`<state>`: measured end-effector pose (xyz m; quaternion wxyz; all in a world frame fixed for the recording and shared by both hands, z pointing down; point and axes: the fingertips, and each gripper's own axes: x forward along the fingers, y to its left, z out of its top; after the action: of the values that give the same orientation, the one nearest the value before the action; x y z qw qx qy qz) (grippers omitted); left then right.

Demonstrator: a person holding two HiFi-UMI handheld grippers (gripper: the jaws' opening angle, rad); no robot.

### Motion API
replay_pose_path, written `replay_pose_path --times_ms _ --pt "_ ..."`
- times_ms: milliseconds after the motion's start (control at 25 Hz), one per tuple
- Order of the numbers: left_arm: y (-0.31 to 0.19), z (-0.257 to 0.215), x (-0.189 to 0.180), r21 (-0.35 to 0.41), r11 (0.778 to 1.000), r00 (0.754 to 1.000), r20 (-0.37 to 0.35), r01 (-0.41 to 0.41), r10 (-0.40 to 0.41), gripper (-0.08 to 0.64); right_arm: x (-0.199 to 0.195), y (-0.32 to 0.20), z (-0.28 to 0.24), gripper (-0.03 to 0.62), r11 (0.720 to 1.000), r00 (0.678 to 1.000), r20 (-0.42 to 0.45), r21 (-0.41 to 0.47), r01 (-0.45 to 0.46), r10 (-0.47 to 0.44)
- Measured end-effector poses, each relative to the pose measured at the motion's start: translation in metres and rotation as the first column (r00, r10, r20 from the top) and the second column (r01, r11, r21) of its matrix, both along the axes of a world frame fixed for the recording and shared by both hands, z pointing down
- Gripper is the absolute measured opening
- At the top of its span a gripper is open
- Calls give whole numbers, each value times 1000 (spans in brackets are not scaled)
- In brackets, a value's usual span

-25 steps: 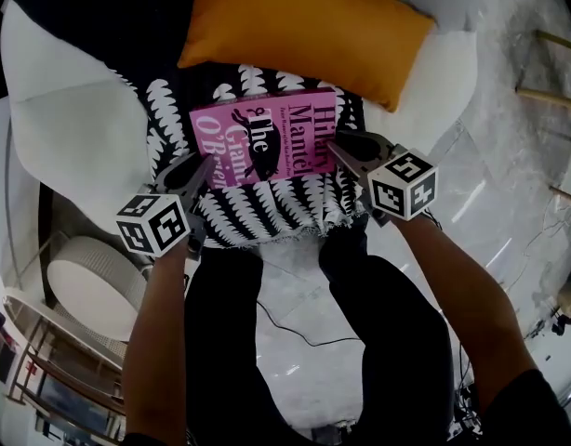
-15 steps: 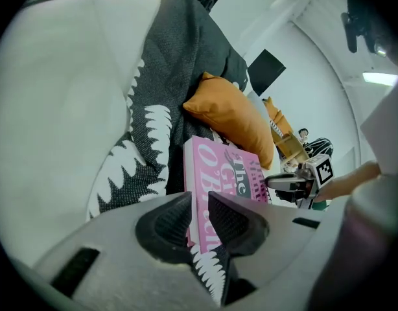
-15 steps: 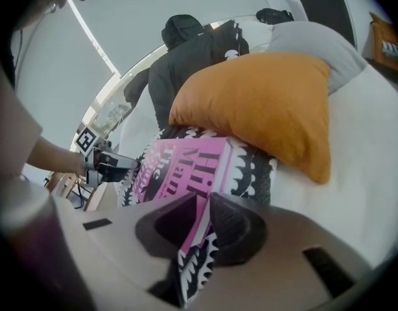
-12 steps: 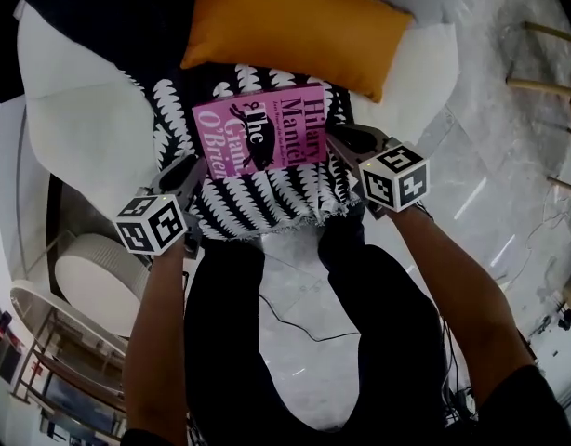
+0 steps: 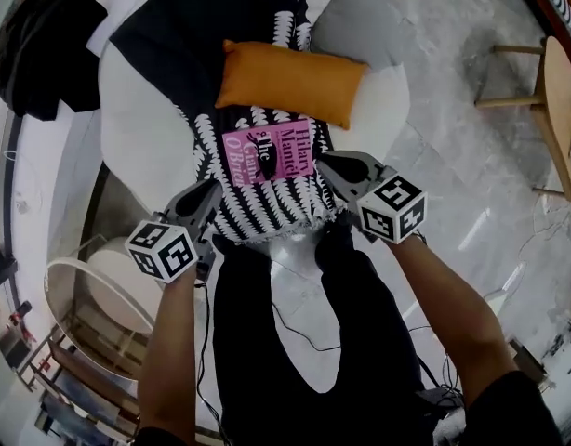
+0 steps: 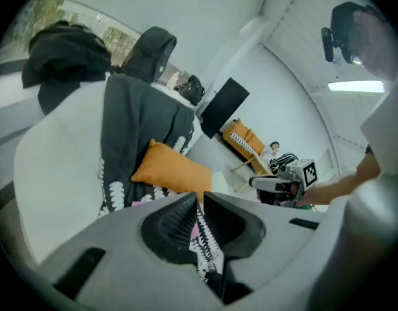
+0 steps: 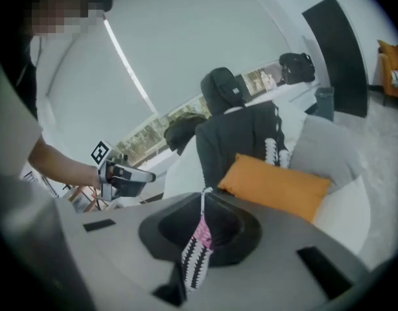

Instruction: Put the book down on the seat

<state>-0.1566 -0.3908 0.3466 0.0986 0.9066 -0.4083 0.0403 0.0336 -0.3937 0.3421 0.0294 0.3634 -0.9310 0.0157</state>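
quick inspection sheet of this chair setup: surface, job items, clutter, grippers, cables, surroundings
surface: white armchair, its seat covered by a black-and-white patterned throw
job's things: pink book lies flat on the throw, cover up; neither gripper touches it
clutter: orange cushion just behind the book; black garment heaped beside the chair's back
grippers: left gripper has its jaws a narrow gap apart, empty; right gripper has its jaws shut, empty; both have just been closing
cables: thin dark cable on the floor by the person's legs
surroundings: pale marbled floor; wooden table at right; round white stand at lower left
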Motion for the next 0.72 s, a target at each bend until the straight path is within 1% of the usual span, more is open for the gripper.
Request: replay_pose_path --times_ms 120,240,360,400,480,600,640,720 --pt "54 -64 11 72 997 998 -54 -21 24 35 -4 62 -75 34 991 997 5 114 72 -73" --pt "102 -135 28 168 985 993 -99 -50 67 28 5 116 -157 31 961 992 16 251 116 -125" --pt "166 -200 42 267 961 988 -115 -65 99 25 20 182 -227 29 927 987 41 351 133 -157" --pt "190 -221 45 303 951 987 -119 -63 104 25 26 207 -248 29 912 985 43 387 139 -168" --pt "235 -266 52 379 924 987 -117 -56 108 25 37 254 -292 29 871 979 40 466 157 -199" --pt "294 -329 65 499 865 987 -103 -53 120 24 53 315 -356 29 792 965 37 579 192 -261" --pt "313 -343 70 530 846 986 -103 -54 128 23 60 335 -371 28 770 960 36 606 200 -278" --pt "351 -360 79 575 816 983 -103 -65 152 23 73 372 -391 29 736 952 32 643 213 -303"
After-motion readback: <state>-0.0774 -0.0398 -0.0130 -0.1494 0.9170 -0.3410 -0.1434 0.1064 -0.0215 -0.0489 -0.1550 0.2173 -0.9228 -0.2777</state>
